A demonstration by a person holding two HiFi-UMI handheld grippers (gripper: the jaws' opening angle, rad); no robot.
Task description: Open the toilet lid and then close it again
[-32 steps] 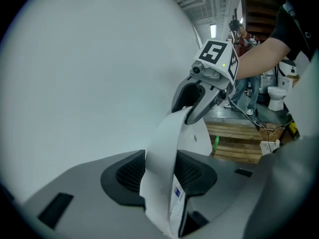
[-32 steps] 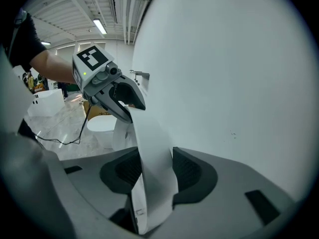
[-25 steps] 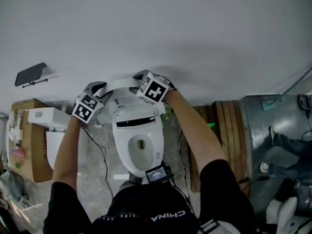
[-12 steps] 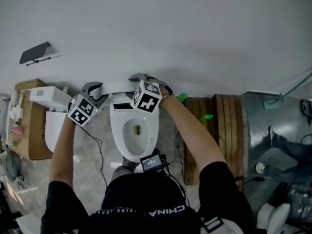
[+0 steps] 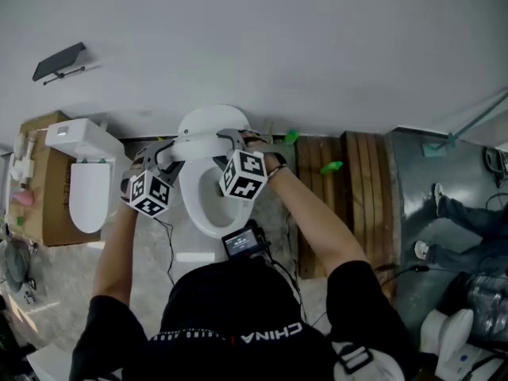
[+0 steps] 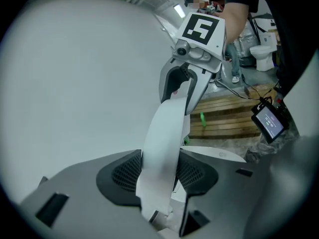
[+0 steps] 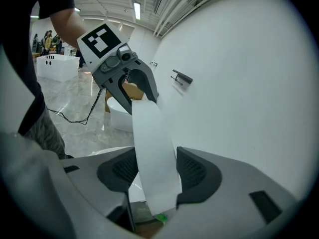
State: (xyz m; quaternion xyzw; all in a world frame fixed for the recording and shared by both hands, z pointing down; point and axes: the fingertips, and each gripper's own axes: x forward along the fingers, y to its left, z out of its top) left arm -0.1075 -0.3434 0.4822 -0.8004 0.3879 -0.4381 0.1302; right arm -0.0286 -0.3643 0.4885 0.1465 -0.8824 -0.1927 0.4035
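Slam risk: left tool [image 5: 165, 152] and right tool [image 5: 232, 138] clamp white plastic toilet lid [image 5: 208, 122] at 12 o'clock; right jaws just widened, could slip

In front of me the white toilet lid [image 5: 208, 124] leans half-raised over its open bowl [image 5: 198, 222].

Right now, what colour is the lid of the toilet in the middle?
White. The head view shows the toilet lid best.
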